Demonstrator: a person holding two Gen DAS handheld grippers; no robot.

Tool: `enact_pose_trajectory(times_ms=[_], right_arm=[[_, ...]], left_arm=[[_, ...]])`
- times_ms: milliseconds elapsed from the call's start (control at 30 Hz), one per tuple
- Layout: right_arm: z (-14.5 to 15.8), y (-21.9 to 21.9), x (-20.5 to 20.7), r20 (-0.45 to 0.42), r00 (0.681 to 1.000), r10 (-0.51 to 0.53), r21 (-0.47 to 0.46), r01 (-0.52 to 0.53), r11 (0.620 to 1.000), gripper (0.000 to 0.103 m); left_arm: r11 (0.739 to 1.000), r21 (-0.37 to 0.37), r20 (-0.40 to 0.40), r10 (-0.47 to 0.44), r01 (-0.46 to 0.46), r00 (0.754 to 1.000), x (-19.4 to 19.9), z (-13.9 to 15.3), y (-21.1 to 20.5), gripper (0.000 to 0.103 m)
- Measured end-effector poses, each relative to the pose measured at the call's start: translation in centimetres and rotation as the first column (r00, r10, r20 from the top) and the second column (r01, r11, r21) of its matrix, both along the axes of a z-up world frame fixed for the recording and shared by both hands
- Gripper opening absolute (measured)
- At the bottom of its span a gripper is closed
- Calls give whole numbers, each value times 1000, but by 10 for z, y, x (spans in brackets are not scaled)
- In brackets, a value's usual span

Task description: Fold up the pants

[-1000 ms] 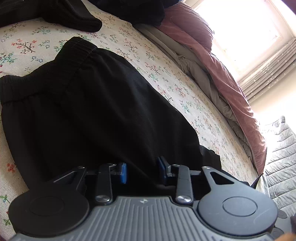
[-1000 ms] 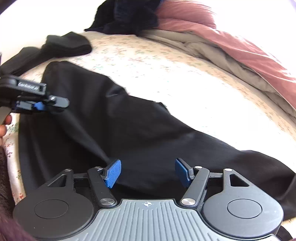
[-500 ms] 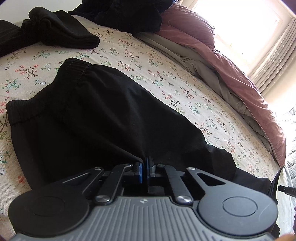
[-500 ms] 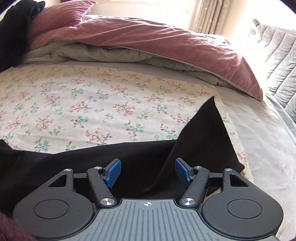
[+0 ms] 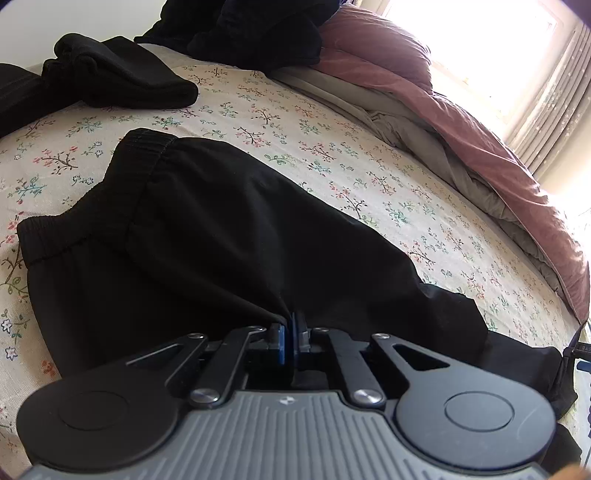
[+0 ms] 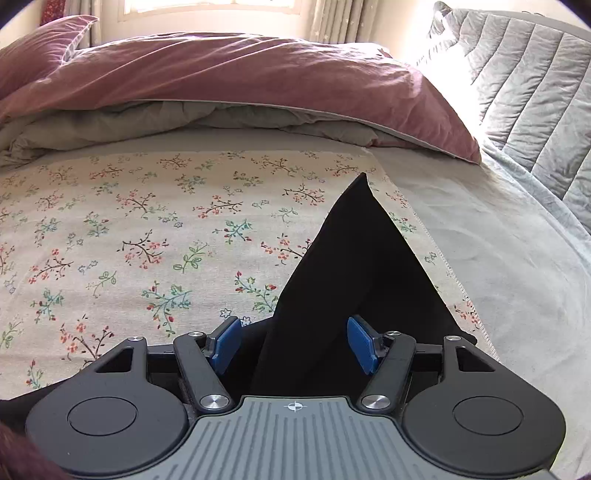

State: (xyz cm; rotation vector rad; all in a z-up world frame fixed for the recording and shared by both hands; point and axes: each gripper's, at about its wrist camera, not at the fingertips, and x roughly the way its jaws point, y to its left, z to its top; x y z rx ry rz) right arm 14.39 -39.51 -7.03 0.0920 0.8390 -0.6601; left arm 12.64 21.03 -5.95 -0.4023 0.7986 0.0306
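Black pants (image 5: 221, 236) lie on a floral sheet (image 5: 369, 173), elastic waistband at the left, legs running right. My left gripper (image 5: 290, 341) is shut on a pinch of the pants' near edge around the seat. In the right wrist view the pants' leg end (image 6: 347, 277) rises as a pointed black fold between my open blue pads. My right gripper (image 6: 295, 345) is open around that fabric, jaws wide apart and not touching it.
A pink duvet over grey bedding (image 6: 240, 85) is piled along the far side. Folded black clothes (image 5: 110, 77) and a dark heap (image 5: 251, 29) lie past the waistband. A grey quilted cover (image 6: 524, 85) is at the right, with plain grey sheet (image 6: 498, 258) beside the leg end.
My left gripper closed on the pants' edge and stays shut. My right gripper swung from the pants' middle to the leg end and moved closer over it, still open.
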Motion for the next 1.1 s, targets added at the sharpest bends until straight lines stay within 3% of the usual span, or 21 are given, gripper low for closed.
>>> enact_pose_trajectory(times_ms=[67,133,167,200,267,300,500,667,800,967,1100], right_arm=[[-6,-4,4,0,1000,-26,-10,26,1000,61],[-11,-9,7,-1,999,-47,-26,47,999,54],[-12,-12,8,-3,998,-56,-26,56,998,43],[-13,-15,8,-7,998,-61,-20,61,998,24],[-11,-21,7,-17,997,-72,-10,72,997,2],[-7,-23,3,-9,997,-80,-12,80,997,0],[30,-33,-39,38,996,-86,-31,87,996,0],[69,-41,-96,106,989,-101,9,101,995,0],[90,-30,-143,138,988,-75,11,75,997,0],[89,-2,-201,127,992,-23,-20,26,999,0],[71,17,-243,96,995,-9,13,8,1000,0]], left_arm=[[1000,7,-1,2,-2,1000,0,1,-2,20],[1000,17,-1,2,-2,1000,0,2,-4,20],[1000,21,-2,2,-2,1000,0,2,-6,19],[1000,25,-2,2,-2,1000,0,3,-6,19],[999,36,-4,-5,5,1000,0,5,-8,19],[999,40,-4,-9,9,1000,0,7,-9,19],[1000,2,-2,-20,20,1000,1,21,2,18],[998,-25,17,-49,50,999,-2,44,14,18],[996,-1,22,-89,89,996,-13,59,22,18],[989,51,-37,-136,138,990,-29,55,29,18],[983,77,-104,-159,168,982,-40,40,38,18]])
